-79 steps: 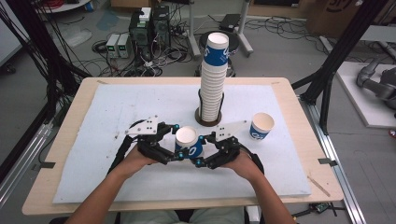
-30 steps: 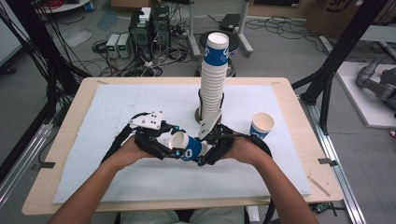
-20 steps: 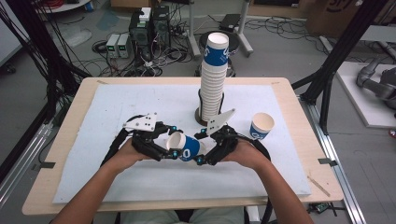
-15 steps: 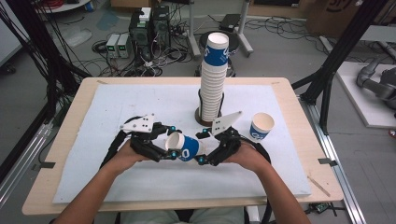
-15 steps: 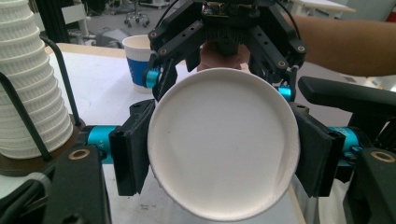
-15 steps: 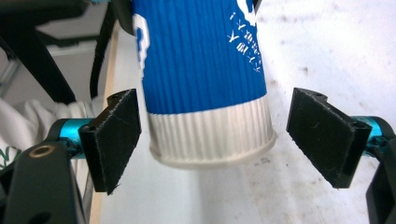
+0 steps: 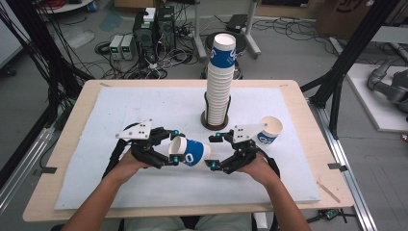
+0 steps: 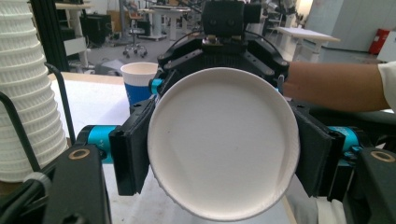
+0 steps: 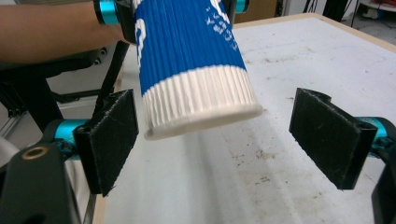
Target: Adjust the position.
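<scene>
Above the table [image 7: 120, 103], left gripper [image 7: 166, 150] clamps the cup [image 7: 190, 152]; right gripper [image 7: 212, 151] has just opened wide, jaws clear of it

The held paper cup [image 9: 191, 65] runs off the top edge in the right gripper view, its rim and lettering cut away. In the left gripper view its wide mouth [image 8: 224, 140] hides the cup's blue wall, and the cup stack [image 8: 28, 93] is clipped by the left edge.
</scene>
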